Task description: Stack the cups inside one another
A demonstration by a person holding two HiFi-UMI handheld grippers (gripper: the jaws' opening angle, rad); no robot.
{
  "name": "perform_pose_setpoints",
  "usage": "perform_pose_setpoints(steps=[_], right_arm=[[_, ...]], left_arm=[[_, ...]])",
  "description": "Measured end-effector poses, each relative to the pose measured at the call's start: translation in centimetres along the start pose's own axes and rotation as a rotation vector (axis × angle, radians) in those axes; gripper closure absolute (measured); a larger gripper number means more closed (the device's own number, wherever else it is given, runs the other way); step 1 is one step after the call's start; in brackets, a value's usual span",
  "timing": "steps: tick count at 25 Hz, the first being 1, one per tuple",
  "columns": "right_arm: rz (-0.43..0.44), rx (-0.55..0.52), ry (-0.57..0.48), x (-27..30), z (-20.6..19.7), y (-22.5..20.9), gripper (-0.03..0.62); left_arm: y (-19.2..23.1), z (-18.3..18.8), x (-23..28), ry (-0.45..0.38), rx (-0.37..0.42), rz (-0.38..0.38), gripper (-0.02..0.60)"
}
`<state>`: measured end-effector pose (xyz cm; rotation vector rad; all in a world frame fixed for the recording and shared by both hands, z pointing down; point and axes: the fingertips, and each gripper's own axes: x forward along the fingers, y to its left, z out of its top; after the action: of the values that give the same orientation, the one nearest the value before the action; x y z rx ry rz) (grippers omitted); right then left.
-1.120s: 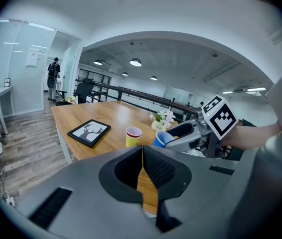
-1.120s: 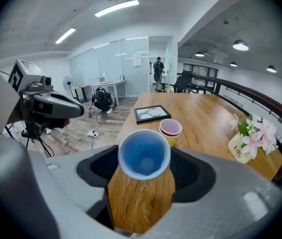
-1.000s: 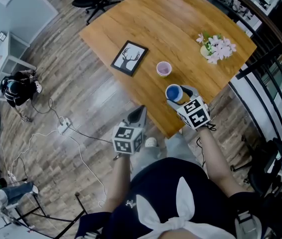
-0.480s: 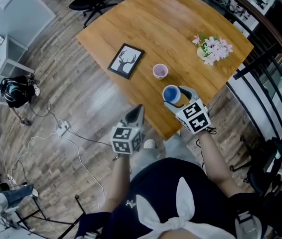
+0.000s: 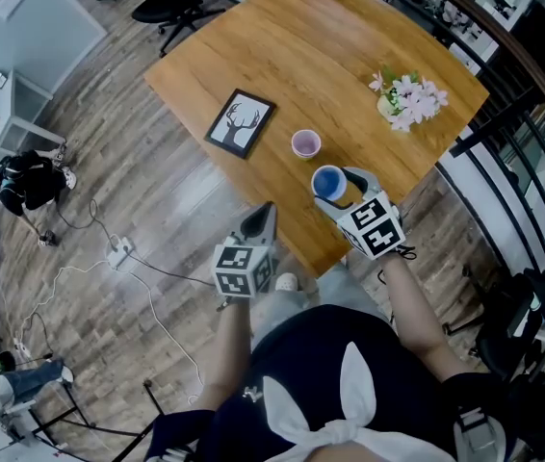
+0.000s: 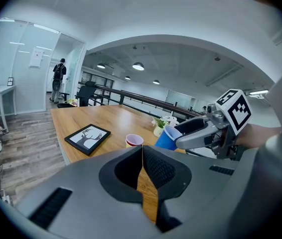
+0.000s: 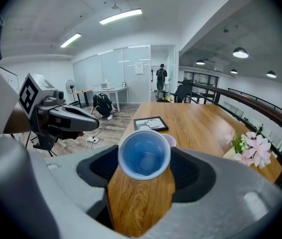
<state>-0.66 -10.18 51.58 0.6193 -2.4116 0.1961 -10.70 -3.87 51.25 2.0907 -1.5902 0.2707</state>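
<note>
You are holding the blue cup (image 5: pixel 328 181) in your right tongs (image 5: pixel 336 187), left tongs (image 5: pixel 262 218) shut and empty; next, aim over the pink cup (image 5: pixel 305 143).

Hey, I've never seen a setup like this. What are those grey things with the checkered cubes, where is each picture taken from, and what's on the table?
A person holds a hand-held two-jaw gripper in each hand. One picture looks down from a head camera; the other two look along each gripper's jaws. The right gripper holds a blue cup; the left gripper is shut and empty. On the wooden table are a pink cup, a framed deer picture and flowers.
</note>
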Motion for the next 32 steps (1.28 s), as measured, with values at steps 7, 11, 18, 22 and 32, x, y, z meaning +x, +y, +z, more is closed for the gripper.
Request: perform_pose_setpoints(steps=[7, 11, 18, 22, 32], right_arm=[[0.009, -0.016, -0.008, 0.5, 0.9, -1.6, 0.272], [0.022, -0.030, -0.017, 0.9, 1.7, -2.4, 0.272], [0.047, -0.063, -0.033, 2.2, 3.4, -3.7, 0.272], [0.061, -0.080, -0.040, 3.1, 4.3, -4.6, 0.272], [0.096, -0.104, -0.032, 5.3, 5.6, -6.5, 0.272]], left_arm=[[-0.2, 0.4, 1.1, 0.003, -0.008, 0.011, 0.560], [-0.3, 0.5, 1.5, 0.008, -0.012, 0.022, 0.561], [0.3, 1.1, 2.2, -0.016, -0.039, 0.063, 0.560], [0.6, 0.8, 2.5, -0.005, -0.051, 0.079, 0.561], [1.4, 2.0, 3.8, -0.018, -0.084, 0.119, 0.560]])
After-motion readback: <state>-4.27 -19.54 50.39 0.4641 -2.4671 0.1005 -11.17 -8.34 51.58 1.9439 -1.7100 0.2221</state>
